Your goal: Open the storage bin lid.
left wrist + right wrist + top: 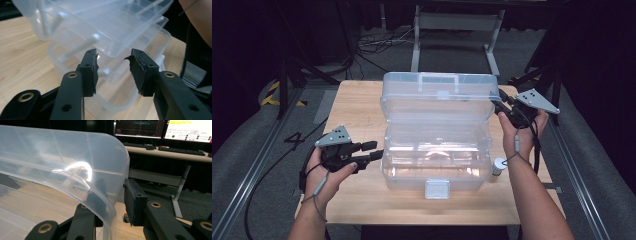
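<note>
The clear box [437,165] stands mid-bench. The left gripper [373,150], released, sits just beside its left wall. The right gripper [501,106] grasps the raised lid [439,97] at its right edge.

This looks like a lab set up for recording hand work. A small wooden table [362,200] stands on grey carpet [257,150], framed by dark metal rails [262,150], with black curtains all around. Loose cables [377,42] lie on the floor beyond the table, and yellow-black hazard tape [274,92] marks one corner. Past the right gripper [117,202] stands a desk [170,153] with keyboards [180,150] and two lit monitors [160,128] showing what may be graphs and status panels.
</note>
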Tool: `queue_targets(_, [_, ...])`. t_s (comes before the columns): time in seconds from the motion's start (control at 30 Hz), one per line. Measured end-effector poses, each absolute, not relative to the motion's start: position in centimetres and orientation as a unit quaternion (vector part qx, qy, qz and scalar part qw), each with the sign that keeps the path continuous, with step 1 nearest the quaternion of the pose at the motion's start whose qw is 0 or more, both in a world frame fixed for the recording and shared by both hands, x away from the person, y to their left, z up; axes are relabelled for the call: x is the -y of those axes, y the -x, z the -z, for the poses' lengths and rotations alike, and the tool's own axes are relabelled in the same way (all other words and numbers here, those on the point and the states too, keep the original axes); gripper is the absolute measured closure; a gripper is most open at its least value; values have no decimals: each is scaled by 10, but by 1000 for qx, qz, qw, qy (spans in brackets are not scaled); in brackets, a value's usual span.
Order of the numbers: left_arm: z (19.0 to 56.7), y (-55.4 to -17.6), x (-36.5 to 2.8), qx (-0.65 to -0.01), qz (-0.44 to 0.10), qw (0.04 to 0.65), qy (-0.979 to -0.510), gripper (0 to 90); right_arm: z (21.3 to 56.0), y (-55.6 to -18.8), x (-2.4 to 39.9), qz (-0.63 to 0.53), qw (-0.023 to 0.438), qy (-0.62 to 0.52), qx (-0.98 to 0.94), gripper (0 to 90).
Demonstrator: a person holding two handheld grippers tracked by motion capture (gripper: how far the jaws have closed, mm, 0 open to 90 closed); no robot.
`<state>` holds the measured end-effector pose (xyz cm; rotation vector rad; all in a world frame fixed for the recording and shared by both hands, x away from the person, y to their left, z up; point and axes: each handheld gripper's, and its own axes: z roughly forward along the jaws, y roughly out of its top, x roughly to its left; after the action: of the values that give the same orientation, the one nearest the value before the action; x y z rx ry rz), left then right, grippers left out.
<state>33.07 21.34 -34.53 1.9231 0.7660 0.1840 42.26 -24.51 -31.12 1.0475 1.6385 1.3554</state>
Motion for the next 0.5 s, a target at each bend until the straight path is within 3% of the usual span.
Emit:
queue_targets(0.17, [355,-327,-202,-283,-51,481,-828,495,311,-423,245,-528,378,-408,-642,716])
queue_targets(0.5, [374,-329,-185,-243,-2,467,-850,527,311,-424,246,-531,372,-407,-643,711])
